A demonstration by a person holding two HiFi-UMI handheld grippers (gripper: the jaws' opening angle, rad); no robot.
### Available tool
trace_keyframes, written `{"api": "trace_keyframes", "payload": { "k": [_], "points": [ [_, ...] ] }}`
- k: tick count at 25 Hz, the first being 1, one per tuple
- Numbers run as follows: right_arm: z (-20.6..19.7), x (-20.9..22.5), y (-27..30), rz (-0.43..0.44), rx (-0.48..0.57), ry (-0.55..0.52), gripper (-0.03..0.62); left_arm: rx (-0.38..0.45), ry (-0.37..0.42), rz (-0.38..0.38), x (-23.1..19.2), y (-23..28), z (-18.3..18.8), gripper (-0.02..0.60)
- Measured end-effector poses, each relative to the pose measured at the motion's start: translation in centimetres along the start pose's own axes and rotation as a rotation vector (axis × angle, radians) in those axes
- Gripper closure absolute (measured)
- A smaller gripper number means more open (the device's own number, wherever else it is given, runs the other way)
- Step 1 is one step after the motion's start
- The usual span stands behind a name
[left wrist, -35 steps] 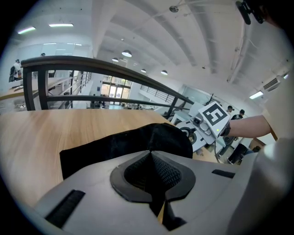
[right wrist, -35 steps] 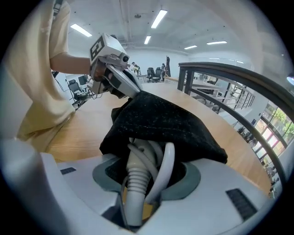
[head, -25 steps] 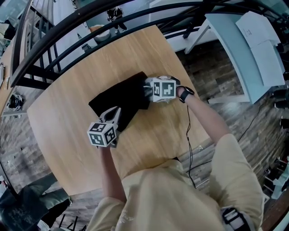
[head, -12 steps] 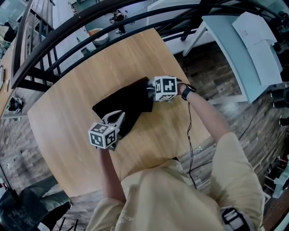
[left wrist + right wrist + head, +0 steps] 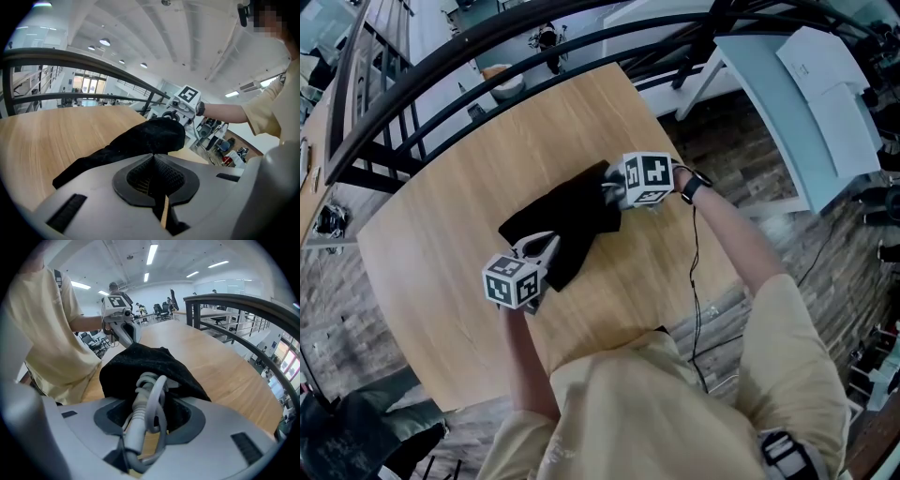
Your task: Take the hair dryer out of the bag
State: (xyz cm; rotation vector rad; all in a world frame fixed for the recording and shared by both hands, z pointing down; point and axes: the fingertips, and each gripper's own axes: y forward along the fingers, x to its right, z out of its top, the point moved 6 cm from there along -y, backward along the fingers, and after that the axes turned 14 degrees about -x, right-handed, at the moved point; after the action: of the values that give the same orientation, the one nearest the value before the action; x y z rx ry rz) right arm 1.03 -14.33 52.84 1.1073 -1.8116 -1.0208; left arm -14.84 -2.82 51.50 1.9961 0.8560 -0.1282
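Looking at our counter (image 5: 441,234), the black bag (image 5: 567,217) lies diagonally, mouth toward the right gripper (image 5: 612,193), whose jaws clamp the hair dryer cord (image 5: 140,404) poking out; left gripper (image 5: 546,248) jaws are together, probably pinching the bag's far end.

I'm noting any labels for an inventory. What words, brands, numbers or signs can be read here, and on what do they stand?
No text can be read.
Cube on the left gripper and cube on the right gripper: black-and-white square patterns only, no letters.
White sheets on the pale desk: any print is too small to read.
Black bag and white cord: no label visible.
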Motion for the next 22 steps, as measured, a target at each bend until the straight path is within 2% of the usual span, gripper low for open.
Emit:
{"api": "trace_keyframes", "payload": {
  "k": [4, 11, 13, 16, 17, 19, 22],
  "points": [
    [0.2, -0.5, -0.8, -0.017, -0.031, -0.026, 0.416, -0.006, 0.001, 0.000, 0.4, 0.2, 0.2, 0.565],
    [0.8, -1.2, -2.6, -0.027, -0.006, 0.002, 0.416, -0.034, 0.016, 0.001, 1.0, 1.3, -0.3, 0.565],
    [0.9, -1.3, -3.2, -0.017, 0.010, 0.049, 0.416, -0.027, 0.019, 0.011, 1.1, 1.6, -0.2, 0.565],
    [0.9, -1.0, -4.1, -0.012, 0.048, 0.165, 0.416, 0.032, -0.020, 0.052, 0.7, 1.4, 0.0, 0.563],
    [0.9, -1.0, -4.4, -0.017, 0.064, 0.186, 0.418, 0.051, -0.035, 0.063, 0.5, 1.3, -0.1, 0.546],
    [1.0, -1.1, -5.0, -0.027, 0.092, 0.202, 0.418, 0.062, -0.048, 0.074, 0.3, 1.2, -0.4, 0.452],
    [1.0, -1.2, -5.6, -0.038, 0.120, 0.213, 0.418, 0.037, -0.052, 0.072, 0.2, 1.1, -1.8, 0.330]
  ]
}}
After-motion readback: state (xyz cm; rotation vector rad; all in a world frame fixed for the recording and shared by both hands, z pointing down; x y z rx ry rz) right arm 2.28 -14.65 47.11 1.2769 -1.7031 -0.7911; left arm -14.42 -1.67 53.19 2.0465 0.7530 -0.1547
